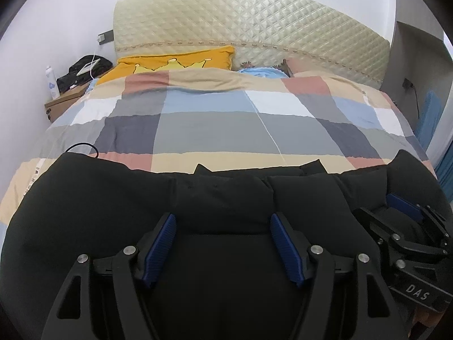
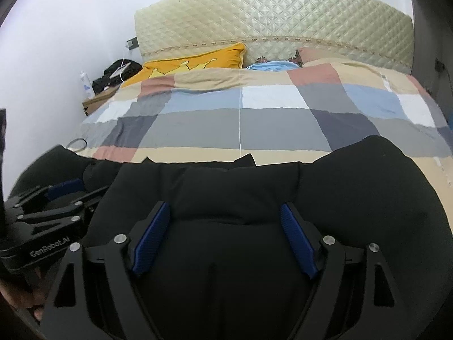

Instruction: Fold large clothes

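A large black garment [image 1: 113, 198] [image 2: 368, 198] lies spread across the near end of a bed, on a checked duvet [image 1: 212, 124] [image 2: 240, 124]. Its far edge runs roughly straight, with small points sticking up. My left gripper [image 1: 222, 218] hangs over the middle of the cloth, jaws apart, blue pads [image 1: 161, 243] clear of the fabric. My right gripper [image 2: 223, 205] stands the same way close beside it, open over the garment. Each shows in the other's view: the right gripper [image 1: 396, 212] at the right edge, the left gripper [image 2: 76, 195] at the left edge.
A quilted cream headboard [image 1: 240, 22] backs the bed, with a yellow pillow [image 1: 175, 62] and a blue cloth [image 1: 260, 72] before it. Left of the bed, a wooden nightstand [image 1: 65, 99] carries a white bottle [image 1: 52, 82] and a black bag [image 1: 85, 70]. A black cable loop [image 1: 82, 147] lies on the duvet.
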`<state>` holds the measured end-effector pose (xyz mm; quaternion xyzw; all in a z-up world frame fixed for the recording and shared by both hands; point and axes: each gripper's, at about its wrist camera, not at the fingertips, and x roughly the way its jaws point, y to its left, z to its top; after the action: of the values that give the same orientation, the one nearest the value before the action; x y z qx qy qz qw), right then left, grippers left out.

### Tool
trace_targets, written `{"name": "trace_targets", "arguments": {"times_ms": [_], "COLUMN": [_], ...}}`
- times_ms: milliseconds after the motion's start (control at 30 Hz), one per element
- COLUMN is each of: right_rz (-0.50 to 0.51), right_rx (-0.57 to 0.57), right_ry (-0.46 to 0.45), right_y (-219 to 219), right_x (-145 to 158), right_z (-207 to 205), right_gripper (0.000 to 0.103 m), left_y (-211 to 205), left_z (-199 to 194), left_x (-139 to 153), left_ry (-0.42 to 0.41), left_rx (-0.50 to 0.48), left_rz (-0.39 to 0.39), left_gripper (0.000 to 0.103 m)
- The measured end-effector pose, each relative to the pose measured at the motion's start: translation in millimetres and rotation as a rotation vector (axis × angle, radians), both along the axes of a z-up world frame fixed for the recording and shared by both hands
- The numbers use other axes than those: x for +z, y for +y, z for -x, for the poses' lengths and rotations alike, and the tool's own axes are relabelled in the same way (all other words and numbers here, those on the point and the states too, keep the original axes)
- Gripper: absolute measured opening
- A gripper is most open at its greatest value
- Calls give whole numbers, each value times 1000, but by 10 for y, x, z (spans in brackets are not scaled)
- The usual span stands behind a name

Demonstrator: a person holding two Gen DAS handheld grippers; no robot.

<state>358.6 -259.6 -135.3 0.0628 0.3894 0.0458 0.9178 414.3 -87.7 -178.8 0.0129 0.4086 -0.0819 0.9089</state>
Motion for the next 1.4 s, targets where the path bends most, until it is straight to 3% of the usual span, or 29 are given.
{"name": "trace_targets", "arguments": {"times_ms": [167, 267, 367, 567, 633, 700, 767, 900, 1067, 1267, 1400], "right_rz": [32, -26, -86, -46, -75, -83, -75, -112, -85, -30, -21], "right_rx": [-5, 21, 45, 97, 105, 86, 68, 49, 50, 50, 35], "right_ry": [-29, -47, -60, -103, -113, -113, -102, -50, -28, -12, 3], "right_y": [40, -46, -158, -267, -353, -445, -514, -639, -599, -462, -449], "right_x": [-61, -42, 53, 303, 362, 372, 344, 197, -21, -143, -149], "right_z": [85, 194, 387, 604, 627, 628, 604, 514, 457, 383, 381], "right_gripper": [81, 81, 82, 83, 85, 95, 100, 100, 102, 103, 103], "left_y": [-78, -30, 65, 400, 478, 560, 694, 862, 905, 975, 940], "left_z": [97, 181, 312, 585, 667, 731, 746, 726, 617, 671, 710], "left_x": [-21, 40, 157, 402, 409, 374, 303, 180, 74, -30, 0], "left_ry": [-22, -8, -18, -69, -89, -106, -98, -90, -47, -67, -73], "left_rx": [-4, -22, -29, 26, 33, 52, 53, 59, 47, 58, 60], "left_rz": [-48, -37, -60, -59, -87, -120, -82, -3, 61, 106, 80], "left_gripper": [69, 69, 69, 69, 70, 70, 76, 82, 85, 88, 88]}}
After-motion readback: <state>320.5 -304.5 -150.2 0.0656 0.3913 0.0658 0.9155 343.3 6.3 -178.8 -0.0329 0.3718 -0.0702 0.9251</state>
